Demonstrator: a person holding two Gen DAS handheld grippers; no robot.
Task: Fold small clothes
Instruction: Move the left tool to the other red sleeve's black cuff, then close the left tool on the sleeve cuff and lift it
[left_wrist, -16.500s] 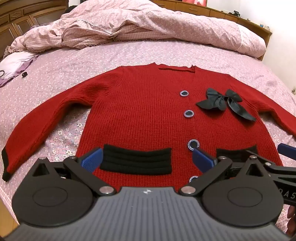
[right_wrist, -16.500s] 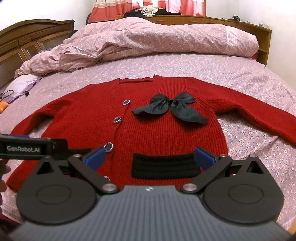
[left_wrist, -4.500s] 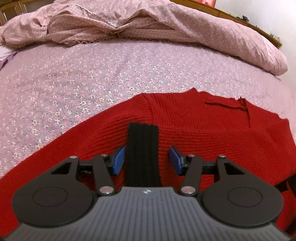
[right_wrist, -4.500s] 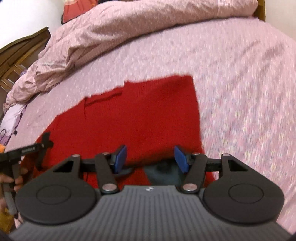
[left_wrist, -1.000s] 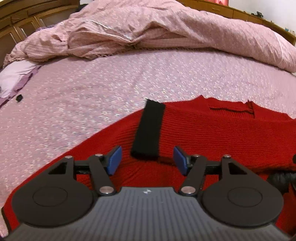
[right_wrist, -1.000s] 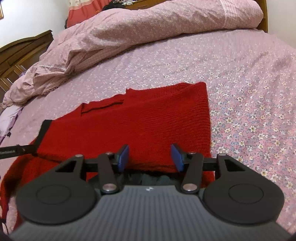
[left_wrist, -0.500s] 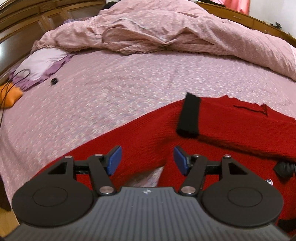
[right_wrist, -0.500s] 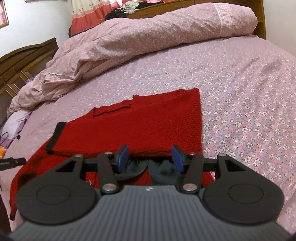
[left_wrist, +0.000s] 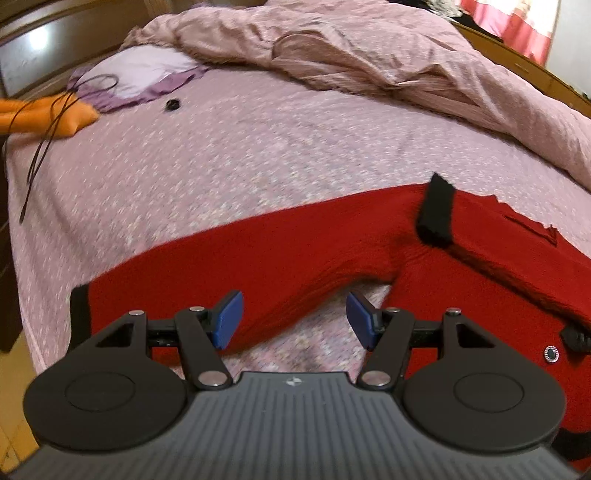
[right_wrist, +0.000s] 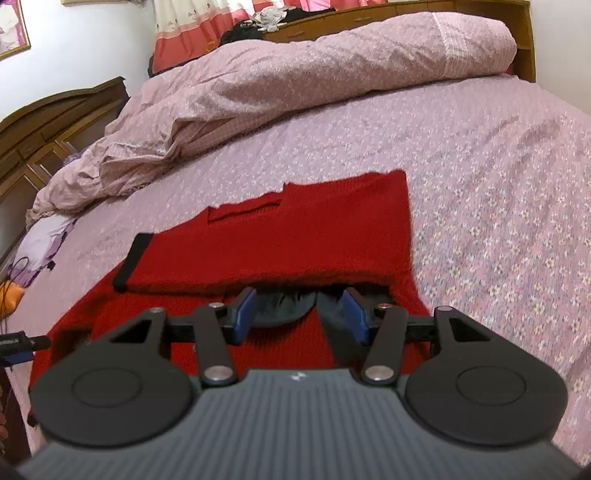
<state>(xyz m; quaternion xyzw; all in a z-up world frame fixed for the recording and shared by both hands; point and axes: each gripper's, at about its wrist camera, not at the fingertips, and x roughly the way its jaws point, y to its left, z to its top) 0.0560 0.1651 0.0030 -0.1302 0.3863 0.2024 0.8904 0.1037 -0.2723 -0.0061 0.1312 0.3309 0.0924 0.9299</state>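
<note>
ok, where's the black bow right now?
Right wrist view: the black bow lies on the red cardigan between the right gripper fingers, half tucked under the folded-over sleeve.

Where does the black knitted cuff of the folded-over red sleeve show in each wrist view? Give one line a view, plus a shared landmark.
Left wrist view: black knitted cuff, upper right, lying on the red cardigan.
Right wrist view: same cuff, left of centre, at the folded sleeve's end.
Shared landmark: the cardigan's neckline notch.
</note>
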